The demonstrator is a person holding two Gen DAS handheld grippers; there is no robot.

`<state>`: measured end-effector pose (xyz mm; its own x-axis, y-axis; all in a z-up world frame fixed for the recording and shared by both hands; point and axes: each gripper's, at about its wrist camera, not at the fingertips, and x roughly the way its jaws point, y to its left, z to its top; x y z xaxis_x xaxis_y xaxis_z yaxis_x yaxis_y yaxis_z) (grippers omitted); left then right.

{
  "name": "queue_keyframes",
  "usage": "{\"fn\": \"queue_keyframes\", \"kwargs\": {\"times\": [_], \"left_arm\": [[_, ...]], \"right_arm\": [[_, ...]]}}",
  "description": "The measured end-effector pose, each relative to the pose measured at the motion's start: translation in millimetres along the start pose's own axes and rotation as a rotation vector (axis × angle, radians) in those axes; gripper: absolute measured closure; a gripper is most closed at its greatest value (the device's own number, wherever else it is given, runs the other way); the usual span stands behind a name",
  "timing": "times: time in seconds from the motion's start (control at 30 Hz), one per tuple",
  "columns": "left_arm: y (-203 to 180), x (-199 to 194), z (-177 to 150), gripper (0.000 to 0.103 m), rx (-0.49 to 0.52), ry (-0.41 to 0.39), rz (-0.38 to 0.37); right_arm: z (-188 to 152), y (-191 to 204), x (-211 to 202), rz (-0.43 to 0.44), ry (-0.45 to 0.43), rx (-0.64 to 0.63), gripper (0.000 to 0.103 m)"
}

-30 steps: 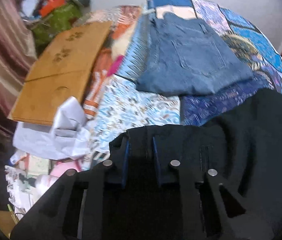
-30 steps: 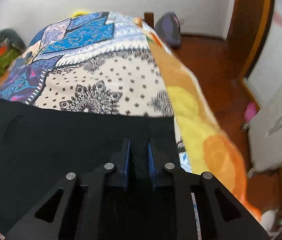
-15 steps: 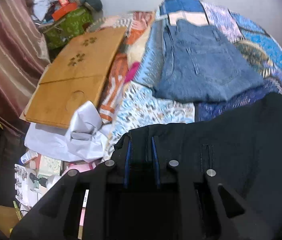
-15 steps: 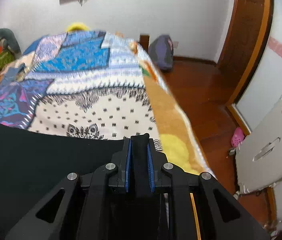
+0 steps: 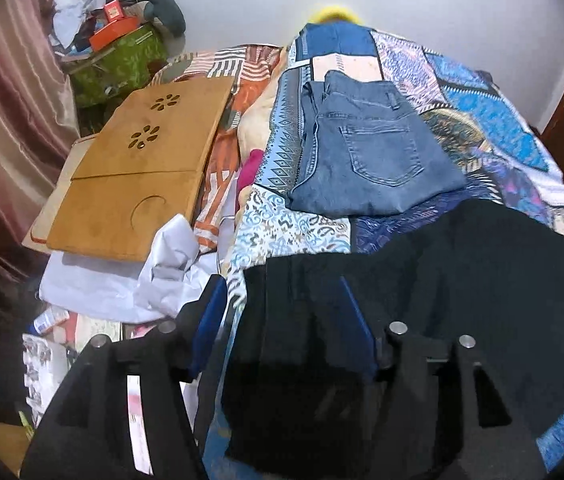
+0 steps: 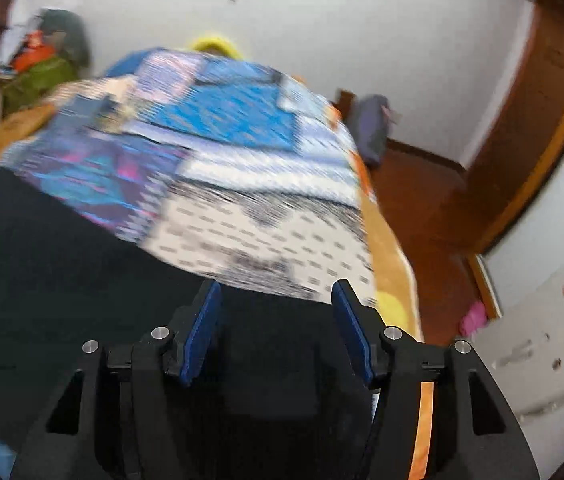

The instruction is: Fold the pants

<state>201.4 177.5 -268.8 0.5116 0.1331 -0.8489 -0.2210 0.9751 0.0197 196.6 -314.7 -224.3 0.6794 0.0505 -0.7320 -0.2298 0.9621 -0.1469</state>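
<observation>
Black pants lie spread on the patterned bed cover in the near part of the left wrist view. They also show in the right wrist view, which is blurred. My left gripper is open, its blue pads wide apart over the pants' near left corner. My right gripper is open above the pants' right edge. Neither holds cloth.
Folded blue jeans lie farther up the bed. A wooden lap desk and white cloth sit left of the bed, with clutter and a maroon curtain beyond. Wooden floor, a door frame and a white board lie right.
Both grippers were shut on the black pants' edge; both have opened and let go. The pants now lie on the bed, and both grippers have lifted and tilted upward.
</observation>
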Motion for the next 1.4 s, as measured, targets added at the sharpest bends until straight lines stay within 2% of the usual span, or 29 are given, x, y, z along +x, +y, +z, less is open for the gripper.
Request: {"fn": "queue_keyframes", "kwargs": {"times": [0.23,0.47,0.63,0.87,0.9,0.93,0.97,1.07,1.17,1.4], "left_arm": [[4,-40,-39,0.041,0.035,-0.007,-0.058],[-33,-63,-82,0.04,0.224,-0.025,-0.104],[-66,-62,-98,0.04,0.325,-0.018,-0.186],[-109,-45,-105,0.041,0.445,-0.008,-0.223],[-112,-44,-106,0.042,0.452,-0.008,-0.224],[-115,-43,-106,0.052,0.459,-0.012,-0.231],[-116,-43,-107,0.061,0.464,-0.013,-0.244],[-121,-47,-108,0.076,0.48,-0.037,-0.234],[-121,-53,-107,0.09,0.47,-0.049,-0.216],[-117,-71,-108,0.095,0.453,-0.053,-0.244]], "right_arm": [[5,85,-50,0.248,-0.07,-0.117,0.049],[-4,171,-66,0.464,-0.059,-0.219,0.049],[-12,210,-61,0.537,-0.033,-0.278,0.049],[-16,227,-44,0.558,0.019,-0.318,0.049],[-16,228,-40,0.565,0.032,-0.319,0.049],[-17,229,-40,0.569,0.038,-0.316,0.05],[-17,228,-38,0.584,0.043,-0.308,0.057],[-18,228,-39,0.613,0.042,-0.289,0.08],[-17,229,-44,0.622,0.023,-0.29,0.089],[-17,221,-59,0.672,0.006,-0.259,0.092]]}}
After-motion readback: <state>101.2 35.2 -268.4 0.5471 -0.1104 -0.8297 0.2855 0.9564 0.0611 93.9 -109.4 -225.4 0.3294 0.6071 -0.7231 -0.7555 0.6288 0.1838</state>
